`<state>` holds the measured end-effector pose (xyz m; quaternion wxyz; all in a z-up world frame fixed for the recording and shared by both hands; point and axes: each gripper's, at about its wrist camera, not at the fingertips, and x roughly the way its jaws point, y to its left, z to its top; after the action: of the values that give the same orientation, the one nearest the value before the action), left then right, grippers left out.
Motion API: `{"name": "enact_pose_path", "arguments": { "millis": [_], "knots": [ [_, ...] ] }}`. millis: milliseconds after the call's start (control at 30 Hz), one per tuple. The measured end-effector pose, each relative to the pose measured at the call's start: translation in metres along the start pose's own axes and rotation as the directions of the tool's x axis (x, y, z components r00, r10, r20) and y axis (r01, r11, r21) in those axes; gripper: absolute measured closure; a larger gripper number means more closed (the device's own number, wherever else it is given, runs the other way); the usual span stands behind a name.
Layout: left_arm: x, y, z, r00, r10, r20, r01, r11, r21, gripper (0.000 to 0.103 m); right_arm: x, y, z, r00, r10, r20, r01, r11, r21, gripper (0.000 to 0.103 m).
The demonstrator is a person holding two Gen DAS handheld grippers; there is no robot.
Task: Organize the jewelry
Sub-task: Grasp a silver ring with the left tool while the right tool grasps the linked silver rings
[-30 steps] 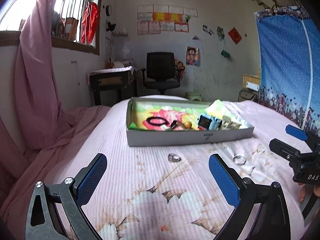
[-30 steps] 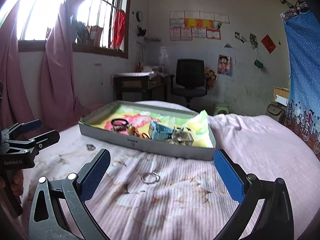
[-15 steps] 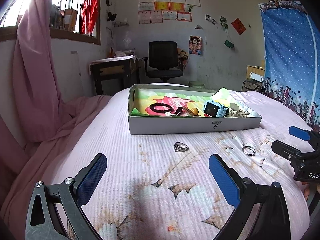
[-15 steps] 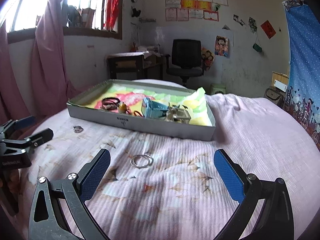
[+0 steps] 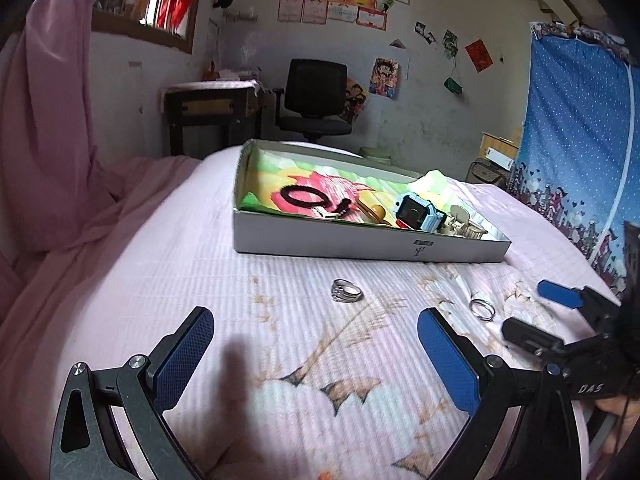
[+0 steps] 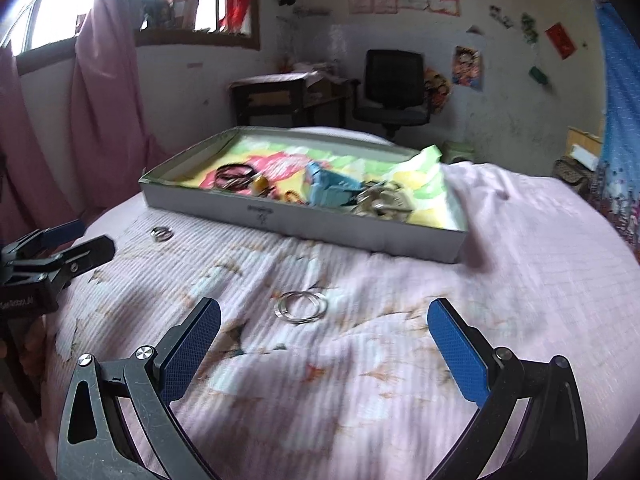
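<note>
**Both grippers drop closer to two rings lying loose on the bed**

Since a second ago both cameras sit lower and nearer the bedspread, so the rings look larger and the tray fills more of each view.

A pink quilted bedspread [image 5: 200, 280] covers the bed. On it, toward the far side, rests a shallow grey cardboard tray [image 5: 360, 242] lined with bright floral paper; it already holds a black hair tie [image 5: 306, 197], a blue watch [image 5: 416, 212] and a few smaller pieces.

The left gripper [image 5: 316, 340] has its blue pads spread wide, holding nothing. The right gripper [image 6: 324, 336] is likewise spread wide and empty.

A silver ring with a stone setting [image 5: 346, 291] lies on the cloth just ahead of the left gripper, in front of the tray. A pair of thin silver bands [image 6: 301, 306], overlapping, lies flat just ahead of the right gripper.

Both pieces are probably light, stiff and slippery metal. They lie nearly flush on soft fabric, so the pads likely need to press into the quilt and pinch across the outer rim. The paired bands may slide apart.
</note>
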<state>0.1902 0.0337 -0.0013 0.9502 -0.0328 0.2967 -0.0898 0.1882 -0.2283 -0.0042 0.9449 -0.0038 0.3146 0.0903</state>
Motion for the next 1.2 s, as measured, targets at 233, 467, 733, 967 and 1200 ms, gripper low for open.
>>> {"name": "enact_pose_path", "arguments": {
  "millis": [233, 467, 733, 967, 1200],
  "knots": [
    [0.023, -0.002, 0.009, 0.997, -0.062, -0.042, 0.06, 0.997, -0.038, 0.009, 0.018, -0.003, 0.0, 0.998, 0.038, -0.058, -0.036, 0.999, 0.03, 0.003],
    [0.041, -0.011, 0.012, 0.992, -0.085, -0.093, 0.085, 0.996, -0.003, 0.033, 0.037, -0.004, -0.002, 0.989, 0.1, -0.107, -0.095, 0.994, 0.057, 0.042],
    [0.052, -0.015, 0.012, 0.986, -0.106, -0.129, 0.107, 0.994, 0.007, 0.052, 0.048, -0.002, -0.005, 0.983, 0.132, -0.129, -0.124, 0.99, 0.069, 0.057],
    [0.052, -0.016, 0.009, 0.985, -0.113, -0.13, 0.116, 0.993, 0.014, 0.067, 0.047, 0.01, -0.005, 0.986, 0.111, -0.128, -0.111, 0.994, 0.009, 0.075],
    [0.052, -0.014, 0.008, 0.984, -0.117, -0.134, 0.119, 0.993, 0.006, 0.081, 0.045, 0.009, -0.004, 0.985, 0.115, -0.126, -0.114, 0.993, 0.014, 0.075]
  ]
}}
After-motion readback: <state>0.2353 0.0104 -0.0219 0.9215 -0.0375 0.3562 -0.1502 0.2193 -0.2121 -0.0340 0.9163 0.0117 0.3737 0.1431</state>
